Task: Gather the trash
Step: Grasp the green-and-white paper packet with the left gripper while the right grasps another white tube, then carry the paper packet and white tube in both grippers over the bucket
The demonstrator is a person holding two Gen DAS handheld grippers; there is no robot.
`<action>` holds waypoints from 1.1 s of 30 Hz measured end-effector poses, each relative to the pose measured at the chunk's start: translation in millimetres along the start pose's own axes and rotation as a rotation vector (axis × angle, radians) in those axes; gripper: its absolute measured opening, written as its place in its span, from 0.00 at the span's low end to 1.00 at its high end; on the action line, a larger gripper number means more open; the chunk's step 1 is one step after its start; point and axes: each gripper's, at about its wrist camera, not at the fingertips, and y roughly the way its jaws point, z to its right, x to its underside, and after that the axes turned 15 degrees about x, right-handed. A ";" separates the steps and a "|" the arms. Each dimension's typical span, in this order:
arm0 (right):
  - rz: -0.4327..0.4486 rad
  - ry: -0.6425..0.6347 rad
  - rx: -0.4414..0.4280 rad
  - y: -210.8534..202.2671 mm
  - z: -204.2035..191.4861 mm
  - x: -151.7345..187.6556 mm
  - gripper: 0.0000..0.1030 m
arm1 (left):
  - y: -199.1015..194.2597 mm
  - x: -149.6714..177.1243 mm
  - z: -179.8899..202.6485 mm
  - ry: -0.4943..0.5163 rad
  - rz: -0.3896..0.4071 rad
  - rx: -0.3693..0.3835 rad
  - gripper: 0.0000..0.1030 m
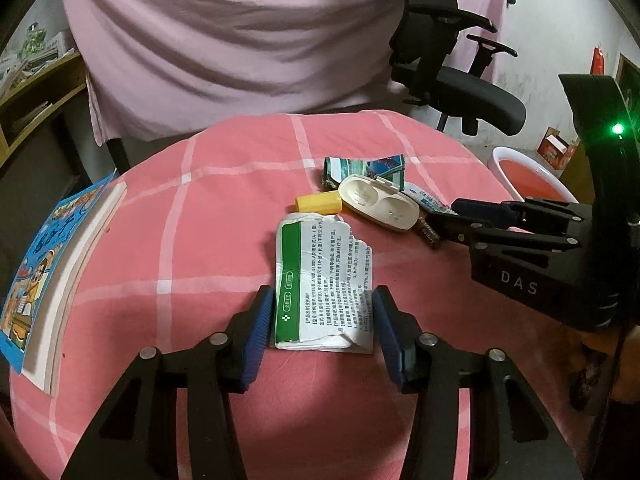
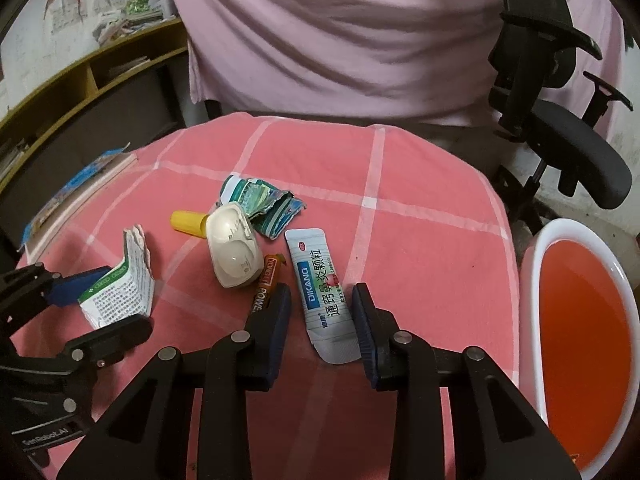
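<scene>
A torn white-and-green paper box (image 1: 324, 280) lies on the pink checked tablecloth (image 1: 200, 220). My left gripper (image 1: 322, 300) is shut on it, one blue pad against each long edge; in the right wrist view the box (image 2: 120, 292) stands buckled between those fingers. A blue-and-white sachet (image 2: 324, 292) lies between the fingers of my right gripper (image 2: 320, 296), which is open: the right pad is at its edge and cloth shows beside the left pad. An orange battery (image 2: 266, 280) lies just left of that gripper. Close behind are a cream earbud case (image 2: 232, 256), a yellow cap (image 2: 188, 222) and a crumpled green wrapper (image 2: 260, 204).
A white basin (image 2: 536, 248) with a red inside stands low off the table's right edge. A blue picture book (image 1: 40, 260) lies at the table's left edge. A black office chair (image 1: 460, 92) and a hanging pink cloth (image 1: 240, 40) are behind the table, with shelves at the left.
</scene>
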 end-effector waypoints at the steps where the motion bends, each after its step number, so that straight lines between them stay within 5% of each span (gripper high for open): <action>1: 0.003 0.004 -0.001 -0.5 0.9 0.2 0.19 | -0.6 0.0 0.5 0.000 0.003 0.000 0.42; 23: 0.033 0.280 -0.105 1.1 63.5 -2.0 0.19 | -34.4 0.7 -2.3 -0.075 0.209 -0.070 0.42; 33: 0.134 0.222 0.048 -17.3 73.1 -2.0 0.19 | -41.0 2.4 -1.0 -0.084 0.273 -0.050 0.42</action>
